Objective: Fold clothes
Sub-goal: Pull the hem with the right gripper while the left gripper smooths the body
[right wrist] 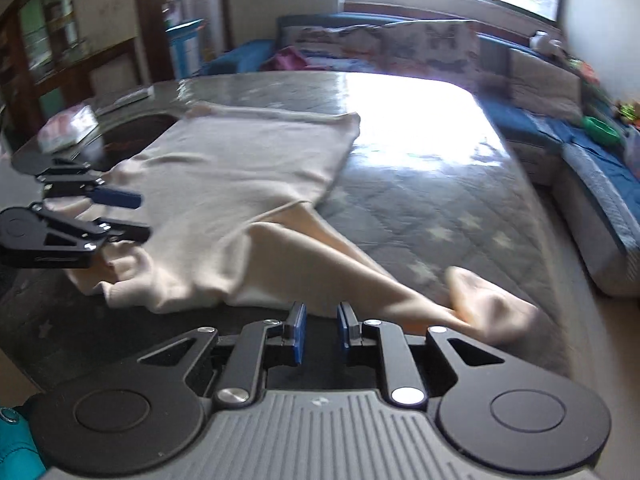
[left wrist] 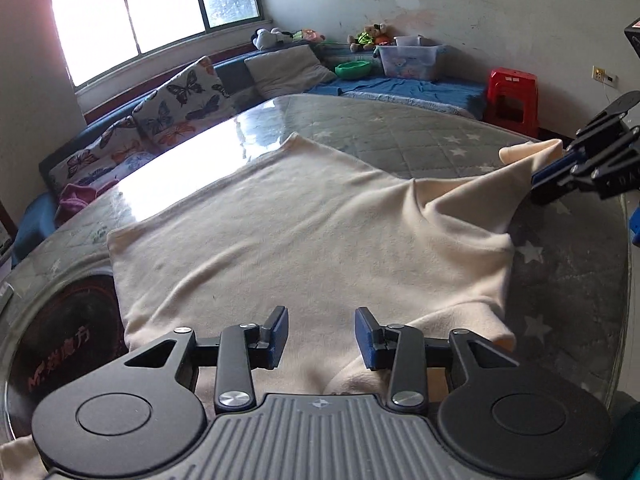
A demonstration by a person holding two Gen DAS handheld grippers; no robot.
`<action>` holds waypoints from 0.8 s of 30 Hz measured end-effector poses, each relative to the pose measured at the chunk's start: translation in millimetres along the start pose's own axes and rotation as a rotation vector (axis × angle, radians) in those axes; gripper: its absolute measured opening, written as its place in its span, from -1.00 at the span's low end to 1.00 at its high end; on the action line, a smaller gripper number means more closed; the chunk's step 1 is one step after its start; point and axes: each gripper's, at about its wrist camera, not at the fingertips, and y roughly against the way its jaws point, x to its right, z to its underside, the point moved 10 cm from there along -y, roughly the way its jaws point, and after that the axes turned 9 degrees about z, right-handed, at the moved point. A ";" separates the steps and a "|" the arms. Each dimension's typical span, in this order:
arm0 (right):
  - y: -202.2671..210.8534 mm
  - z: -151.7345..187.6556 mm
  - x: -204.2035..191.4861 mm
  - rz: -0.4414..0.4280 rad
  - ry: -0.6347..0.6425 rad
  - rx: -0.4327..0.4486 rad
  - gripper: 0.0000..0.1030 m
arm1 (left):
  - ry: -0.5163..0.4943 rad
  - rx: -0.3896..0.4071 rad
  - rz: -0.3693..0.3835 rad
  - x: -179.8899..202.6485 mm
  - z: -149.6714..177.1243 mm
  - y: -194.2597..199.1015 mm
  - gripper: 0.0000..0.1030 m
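Observation:
A cream long-sleeved top (left wrist: 280, 232) lies spread on the glass-topped table (left wrist: 420, 132). My left gripper (left wrist: 322, 334) is open and empty, just above the top's near edge. In the left wrist view my right gripper (left wrist: 540, 178) at the far right appears to hold a sleeve (left wrist: 528, 152), pulled out and lifted off the table. In the right wrist view the right gripper (right wrist: 321, 330) shows a narrow gap between its pads, and the sleeve (right wrist: 400, 292) runs past its right finger to a bunched cuff (right wrist: 492, 300). The left gripper (right wrist: 140, 216) also shows there, open over the top (right wrist: 240, 176).
A sofa with butterfly cushions (left wrist: 176, 104) runs behind the table under a window. A red stool (left wrist: 512, 96), a plastic box (left wrist: 408, 58) and a green bowl (left wrist: 352, 69) stand at the back right. A packet (right wrist: 68, 128) lies on the table's far left.

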 end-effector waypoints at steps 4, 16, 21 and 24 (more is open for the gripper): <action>10.0 -14.6 27.1 0.073 -0.053 0.069 -0.48 | -0.007 0.046 0.027 10.6 -18.2 3.7 -0.08; -21.8 -6.9 86.8 0.273 -0.126 0.027 -0.41 | -0.079 0.045 0.142 64.8 -27.6 -14.3 -0.06; -16.3 5.7 109.4 0.309 -0.193 0.022 -0.41 | -0.111 0.025 0.156 74.0 -20.5 -19.2 -0.02; -11.0 1.6 104.6 0.279 -0.203 0.035 -0.41 | -0.117 0.022 0.159 77.0 -18.8 -20.7 -0.01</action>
